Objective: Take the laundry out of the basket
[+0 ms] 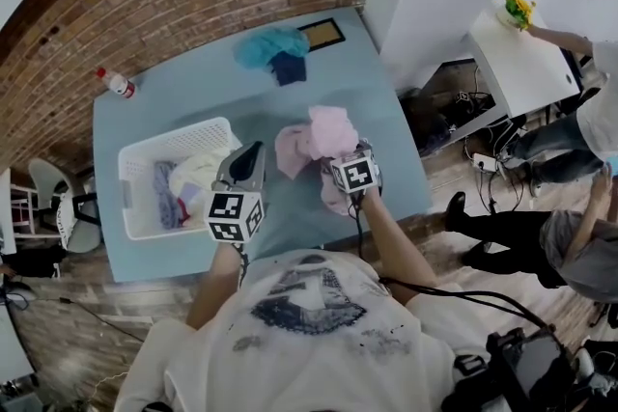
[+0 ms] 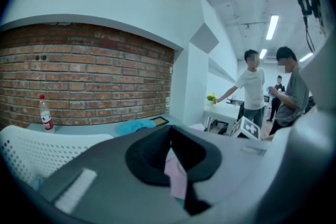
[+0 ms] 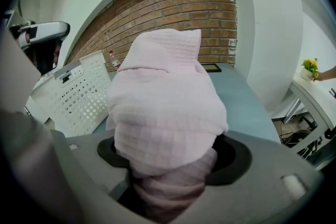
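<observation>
A white perforated laundry basket (image 1: 145, 154) stands at the left of the blue table (image 1: 183, 101), with white and striped clothes (image 1: 188, 183) inside. My right gripper (image 1: 340, 161) is to its right over the table, shut on a bunched pink cloth (image 1: 323, 132). In the right gripper view the pink cloth (image 3: 165, 107) rises out of that gripper (image 3: 168, 168) and hides what lies behind it. My left gripper (image 1: 253, 152) hangs above the basket's right rim, jaws together. In its own view the left gripper (image 2: 170, 129) shows only a sliver of pink through the slit.
A teal cloth (image 1: 268, 43) and a dark blue one (image 1: 289, 68) lie at the table's far side beside a framed picture (image 1: 322, 34). A red-capped bottle (image 1: 116, 84) stands at the far left corner. People stand right, near a white table (image 1: 517, 63).
</observation>
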Demonstrator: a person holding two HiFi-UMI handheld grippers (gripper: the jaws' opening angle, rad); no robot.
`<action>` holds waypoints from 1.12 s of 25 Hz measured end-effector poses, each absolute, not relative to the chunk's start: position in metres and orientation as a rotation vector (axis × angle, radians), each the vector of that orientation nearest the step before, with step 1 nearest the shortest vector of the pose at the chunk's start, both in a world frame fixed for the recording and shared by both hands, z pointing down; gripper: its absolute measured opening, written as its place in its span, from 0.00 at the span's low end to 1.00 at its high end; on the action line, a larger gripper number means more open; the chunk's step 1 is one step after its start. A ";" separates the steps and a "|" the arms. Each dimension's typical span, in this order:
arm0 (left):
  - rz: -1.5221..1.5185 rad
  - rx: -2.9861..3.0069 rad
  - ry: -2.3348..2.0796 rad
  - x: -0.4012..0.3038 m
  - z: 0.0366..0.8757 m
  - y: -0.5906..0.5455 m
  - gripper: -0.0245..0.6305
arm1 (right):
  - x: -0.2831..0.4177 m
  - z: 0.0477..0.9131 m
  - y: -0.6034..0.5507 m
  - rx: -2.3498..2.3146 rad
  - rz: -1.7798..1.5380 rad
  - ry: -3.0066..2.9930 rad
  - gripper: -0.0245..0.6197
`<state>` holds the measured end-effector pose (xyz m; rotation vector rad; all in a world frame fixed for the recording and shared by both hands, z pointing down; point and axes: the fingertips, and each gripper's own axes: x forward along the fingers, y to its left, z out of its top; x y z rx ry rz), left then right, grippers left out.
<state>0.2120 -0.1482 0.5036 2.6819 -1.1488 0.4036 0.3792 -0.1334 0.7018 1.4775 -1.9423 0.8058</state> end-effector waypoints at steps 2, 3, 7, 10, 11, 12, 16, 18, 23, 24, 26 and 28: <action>0.403 2.679 -1.150 0.210 0.504 -0.148 0.03 | 0.378 0.703 -0.134 1.480 0.804 -1.940 0.62; 0.401 2.678 -1.151 0.209 0.504 -0.148 0.03 | 0.378 0.703 -0.134 1.484 0.802 -1.938 0.63; 0.396 2.678 -1.153 0.208 0.503 -0.148 0.03 | 0.379 0.702 -0.135 1.500 0.793 -1.938 0.67; 0.397 2.675 -1.158 0.206 0.502 -0.147 0.02 | 0.380 0.703 -0.134 1.509 0.799 -1.937 0.69; 0.397 2.675 -1.159 0.205 0.503 -0.146 0.03 | 0.379 0.702 -0.134 1.512 0.799 -1.940 0.70; 0.396 2.675 -1.159 0.204 0.503 -0.146 0.02 | 0.379 0.701 -0.134 1.516 0.800 -1.948 0.71; 0.394 2.678 -1.158 0.202 0.502 -0.144 0.03 | 0.380 0.693 -0.133 1.544 0.820 -1.986 0.80; 0.395 2.677 -1.158 0.201 0.502 -0.143 0.03 | 0.381 0.687 -0.133 1.543 0.805 -1.992 0.80; 0.392 2.677 -1.156 0.196 0.503 -0.144 0.03 | 0.381 0.668 -0.134 1.556 0.753 -2.018 0.80; 0.391 2.676 -1.156 0.194 0.503 -0.144 0.02 | 0.380 0.665 -0.134 1.559 0.748 -2.022 0.80; 0.390 2.676 -1.153 0.193 0.502 -0.144 0.02 | 0.381 0.660 -0.132 1.567 0.743 -2.021 0.80; 0.384 2.683 -1.149 0.191 0.498 -0.145 0.03 | 0.381 0.652 -0.131 1.580 0.733 -2.018 0.80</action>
